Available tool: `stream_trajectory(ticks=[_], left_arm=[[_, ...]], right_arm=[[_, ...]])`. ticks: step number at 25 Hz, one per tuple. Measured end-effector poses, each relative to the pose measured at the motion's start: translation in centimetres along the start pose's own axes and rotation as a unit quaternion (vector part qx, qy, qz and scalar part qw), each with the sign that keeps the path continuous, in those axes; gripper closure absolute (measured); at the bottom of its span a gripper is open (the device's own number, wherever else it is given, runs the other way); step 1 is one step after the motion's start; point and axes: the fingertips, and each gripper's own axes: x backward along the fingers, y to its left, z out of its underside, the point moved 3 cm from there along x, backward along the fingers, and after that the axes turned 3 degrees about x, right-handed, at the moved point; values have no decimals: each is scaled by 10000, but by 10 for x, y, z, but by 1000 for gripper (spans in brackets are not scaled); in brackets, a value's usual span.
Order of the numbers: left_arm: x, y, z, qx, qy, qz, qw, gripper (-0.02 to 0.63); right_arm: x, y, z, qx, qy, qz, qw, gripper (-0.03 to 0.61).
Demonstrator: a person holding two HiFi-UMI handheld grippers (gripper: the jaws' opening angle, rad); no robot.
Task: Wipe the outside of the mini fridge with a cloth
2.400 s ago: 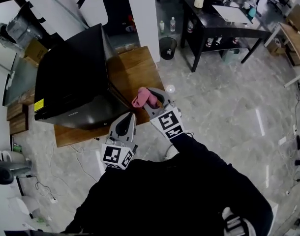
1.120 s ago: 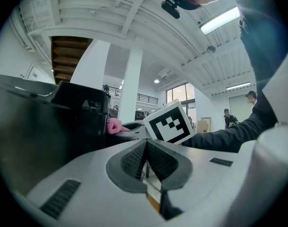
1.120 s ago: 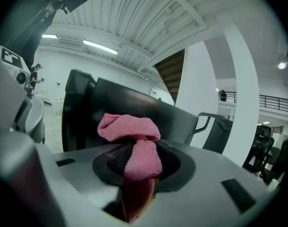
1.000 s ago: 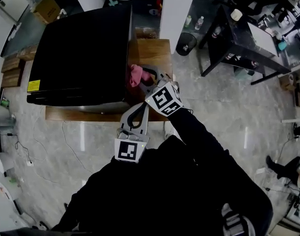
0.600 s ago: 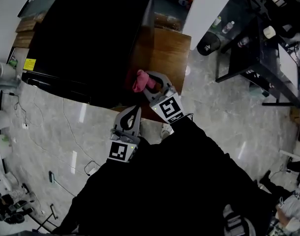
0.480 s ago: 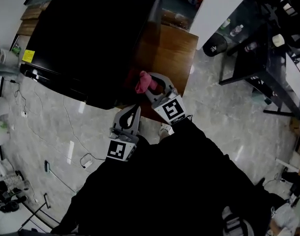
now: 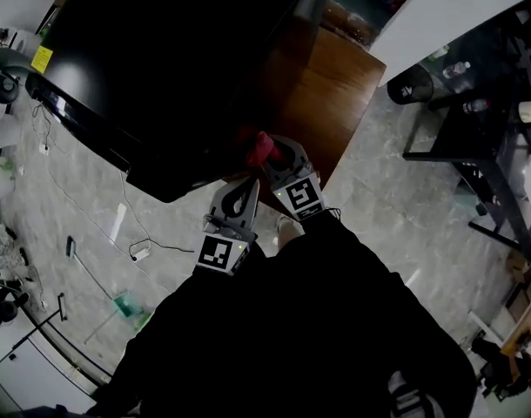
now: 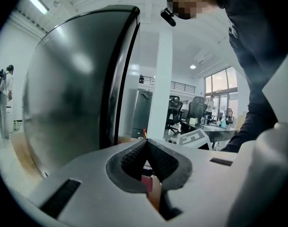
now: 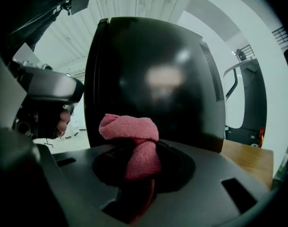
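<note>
Pink cloth (image 9: 131, 129) pinched in right gripper (image 7: 270, 153), near the black mini fridge (image 7: 178, 68) side wall. Left gripper (image 8: 146, 156) clenched, empty. Likely wiping step; next, press cloth flat and sweep.

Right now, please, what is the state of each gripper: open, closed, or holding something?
Left gripper: closed, nothing between its jaws.
Right gripper: closed on the bunched pink terry cloth.

Office: swivel chairs (image 8: 197, 109), black desk (image 7: 500, 94), big windows (image 8: 219, 85), white pillar (image 8: 159, 84), polished tile floor (image 7: 396, 233).
</note>
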Motion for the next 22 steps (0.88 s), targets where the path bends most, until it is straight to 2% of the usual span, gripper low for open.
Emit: stream_trajectory(ticks=[7,12,16,19,22], left_arm=[[-3,3,16,27,198,-171,9997,611],[-13,-9,-1,115,272,76,9995,611],[-29,-34,-39,140,121,279,9994,611],[-46,-56,-83,115,-224,467,9986,611],[-66,-73,-128,-97,-535,505,9972,611]], right_arm=[[-17,7,58,-117,612,-272,9977,463],[-23,0,64,5,966,-484,9941,457],[7,-28,17,-233,607,-204,9977,457],[35,-68,-44,-374,162,93,9991,449],[57,-110,-114,-212,-471,213,9984,449]])
